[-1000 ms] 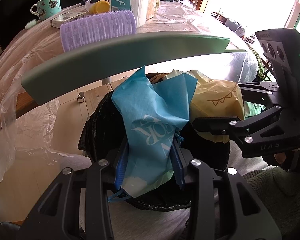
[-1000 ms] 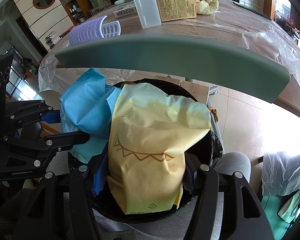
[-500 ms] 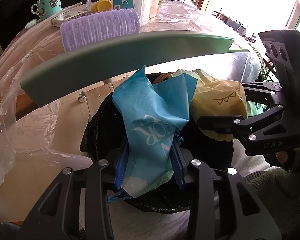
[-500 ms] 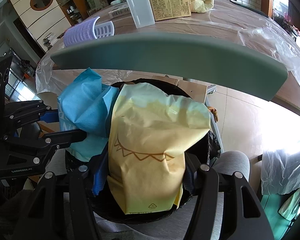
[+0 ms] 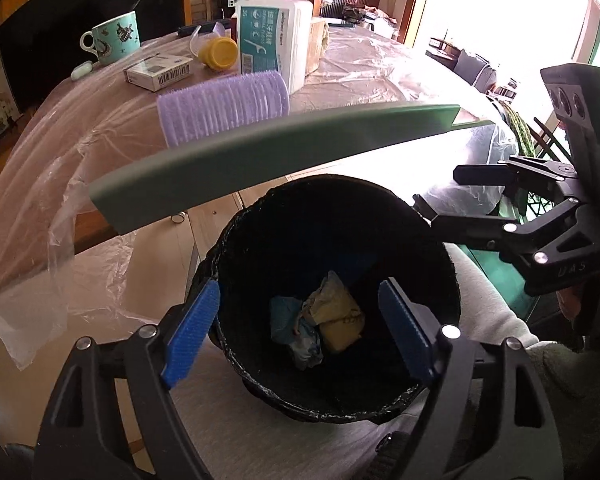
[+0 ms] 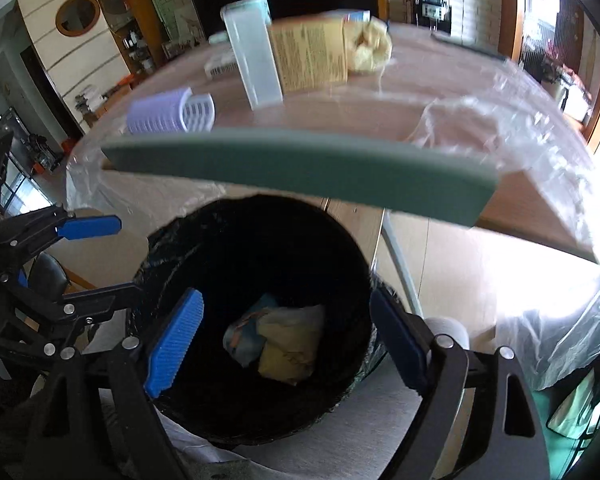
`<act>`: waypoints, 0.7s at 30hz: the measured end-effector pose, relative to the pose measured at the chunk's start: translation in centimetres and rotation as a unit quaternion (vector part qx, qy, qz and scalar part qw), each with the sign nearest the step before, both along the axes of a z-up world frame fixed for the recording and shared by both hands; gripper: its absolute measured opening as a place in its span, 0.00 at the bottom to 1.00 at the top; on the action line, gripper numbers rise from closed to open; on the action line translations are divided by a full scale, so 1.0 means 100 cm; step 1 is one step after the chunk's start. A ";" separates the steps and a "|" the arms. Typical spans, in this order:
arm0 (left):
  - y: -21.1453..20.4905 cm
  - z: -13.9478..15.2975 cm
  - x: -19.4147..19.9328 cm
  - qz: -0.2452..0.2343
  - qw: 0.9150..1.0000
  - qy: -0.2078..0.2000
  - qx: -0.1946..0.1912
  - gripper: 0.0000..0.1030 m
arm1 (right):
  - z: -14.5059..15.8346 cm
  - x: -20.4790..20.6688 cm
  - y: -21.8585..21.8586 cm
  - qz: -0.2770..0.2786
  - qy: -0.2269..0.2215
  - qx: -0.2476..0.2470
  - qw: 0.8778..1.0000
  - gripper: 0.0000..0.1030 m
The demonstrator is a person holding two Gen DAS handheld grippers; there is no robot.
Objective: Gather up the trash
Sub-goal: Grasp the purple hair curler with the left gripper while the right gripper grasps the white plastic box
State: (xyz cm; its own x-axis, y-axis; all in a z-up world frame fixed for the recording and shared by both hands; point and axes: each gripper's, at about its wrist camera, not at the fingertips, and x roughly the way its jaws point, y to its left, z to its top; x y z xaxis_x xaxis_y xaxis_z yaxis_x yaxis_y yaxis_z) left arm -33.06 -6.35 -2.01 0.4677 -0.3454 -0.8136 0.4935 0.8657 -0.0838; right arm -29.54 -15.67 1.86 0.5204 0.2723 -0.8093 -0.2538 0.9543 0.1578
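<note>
Drop step judged complete: left claw (image 5: 298, 330) and right claw (image 6: 284, 338) are held agape and empty over the bin (image 5: 440, 240), blue bag (image 5: 294, 330) and yellow bag (image 5: 340, 320) lying at its bottom; further worktop (image 5: 360, 64) trash is to be sought next

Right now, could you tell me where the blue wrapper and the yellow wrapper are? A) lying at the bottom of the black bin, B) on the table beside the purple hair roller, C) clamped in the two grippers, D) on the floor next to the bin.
A: the blue wrapper and yellow wrapper lie at the bottom of the black bin, while the left gripper and right gripper are open and empty above it.
</note>
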 end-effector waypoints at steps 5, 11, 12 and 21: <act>0.018 0.046 -0.013 0.041 0.996 -0.064 -0.051 0.96 | 0.055 -0.018 -0.016 -0.033 -0.146 -0.011 0.989 0.96; 0.025 0.069 0.001 0.089 0.986 -0.124 -0.067 0.99 | 0.089 -0.005 -0.019 -0.045 -0.251 -0.026 0.967 0.96; 0.023 0.066 0.006 0.087 0.987 -0.116 -0.072 0.99 | 0.088 0.006 -0.016 -0.046 -0.241 -0.041 0.969 0.96; 0.020 0.047 0.042 0.121 0.987 -0.077 -0.070 0.99 | 0.071 0.065 0.006 -0.003 -0.185 -0.046 0.982 0.95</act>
State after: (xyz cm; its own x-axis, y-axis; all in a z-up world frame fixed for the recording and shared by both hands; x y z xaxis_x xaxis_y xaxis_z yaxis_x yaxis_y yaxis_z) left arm -28.82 -4.38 2.68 0.6652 -0.3116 -0.6785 0.2893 0.9453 -0.1506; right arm -23.08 -15.03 8.99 0.7850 0.2021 -0.5856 -0.2712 0.9620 -0.0315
